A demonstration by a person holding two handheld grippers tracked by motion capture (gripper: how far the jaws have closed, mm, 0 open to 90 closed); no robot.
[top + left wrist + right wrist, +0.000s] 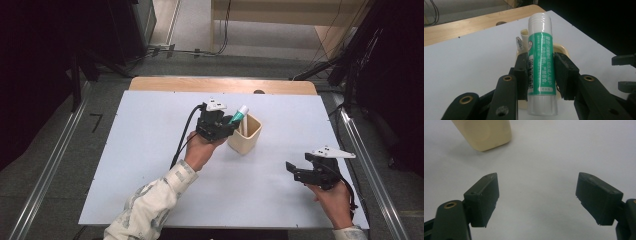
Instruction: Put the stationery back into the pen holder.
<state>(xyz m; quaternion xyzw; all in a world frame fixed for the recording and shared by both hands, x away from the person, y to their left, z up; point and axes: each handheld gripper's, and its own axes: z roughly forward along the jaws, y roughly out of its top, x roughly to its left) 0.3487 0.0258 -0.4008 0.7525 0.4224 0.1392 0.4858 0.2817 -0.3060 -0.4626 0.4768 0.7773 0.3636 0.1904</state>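
Observation:
My left gripper (227,126) is shut on a green-and-white glue stick (541,67), held between its two black pads (522,72). The stick (239,115) leans over the near-left rim of a cream square cup (246,135) in the middle of the table, cap end up. A pen tip (519,43) and a cream object poke out of the cup behind the stick. My right gripper (292,171) hovers low at the right front of the table, open, nothing between its jaws (537,197). The cup's lower corner (484,133) lies beyond it.
A white board (150,150) covers the wooden table (220,84). Metal rails run along the floor on both sides. The left gripper's cable (182,140) trails back over the board toward the person's sleeve (150,205).

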